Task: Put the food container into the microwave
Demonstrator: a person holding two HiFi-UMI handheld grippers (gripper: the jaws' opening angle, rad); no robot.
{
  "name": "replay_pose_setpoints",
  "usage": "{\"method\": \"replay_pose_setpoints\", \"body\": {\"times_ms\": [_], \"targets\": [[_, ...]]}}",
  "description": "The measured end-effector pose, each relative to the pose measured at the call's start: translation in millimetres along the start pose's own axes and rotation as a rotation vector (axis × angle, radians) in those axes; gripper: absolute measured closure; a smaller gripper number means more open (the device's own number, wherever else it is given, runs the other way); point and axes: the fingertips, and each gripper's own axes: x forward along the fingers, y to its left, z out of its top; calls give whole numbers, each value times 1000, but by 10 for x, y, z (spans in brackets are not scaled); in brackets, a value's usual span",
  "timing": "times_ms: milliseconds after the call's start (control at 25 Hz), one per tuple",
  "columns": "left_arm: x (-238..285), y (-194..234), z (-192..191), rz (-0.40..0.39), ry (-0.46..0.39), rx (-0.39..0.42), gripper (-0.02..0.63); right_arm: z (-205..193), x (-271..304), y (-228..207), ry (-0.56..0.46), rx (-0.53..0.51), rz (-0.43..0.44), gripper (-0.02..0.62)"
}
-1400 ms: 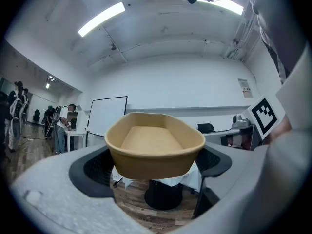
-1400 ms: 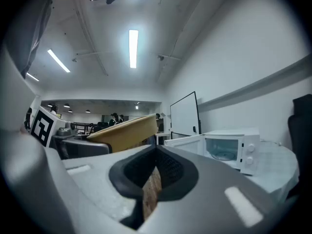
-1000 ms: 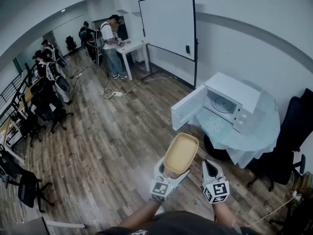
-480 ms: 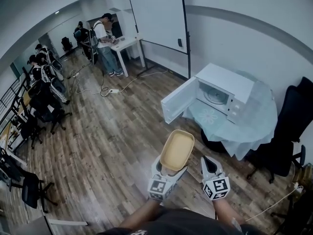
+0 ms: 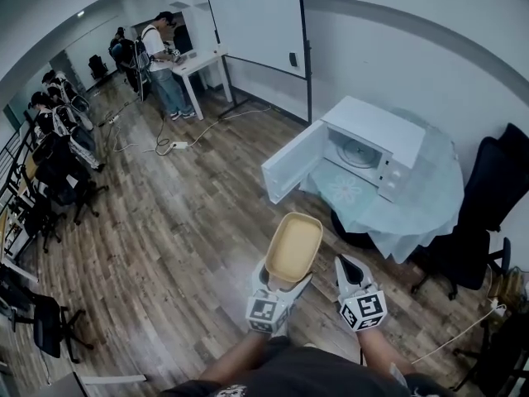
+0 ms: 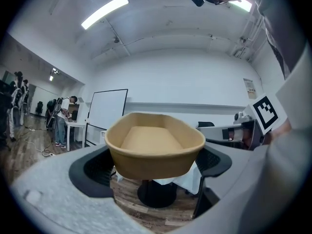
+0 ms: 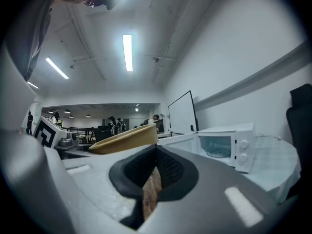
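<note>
Both jaws of your left gripper [image 5: 283, 284] clamp the tan food container [image 5: 294, 245] by its near end, long axis pointing ahead-right at the open microwave [image 5: 374, 132], well apart; your right gripper [image 5: 350, 269] sits closed, empty.

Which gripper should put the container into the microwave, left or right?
Left. The left gripper holds the food container, and the microwave stands open ahead; the right gripper is shut and empty.
</note>
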Motion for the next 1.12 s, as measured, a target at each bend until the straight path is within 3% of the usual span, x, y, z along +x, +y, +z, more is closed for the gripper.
{"method": "replay_pose_setpoints", "body": {"times_ms": [640,1120], "targets": [[549,874,123,-102,-11,4,81,47,1056,98,2,-8,-53,594],[687,1213,85,-175,-19,-17,81,-11,1519,253,15,6,-88,594]]}}
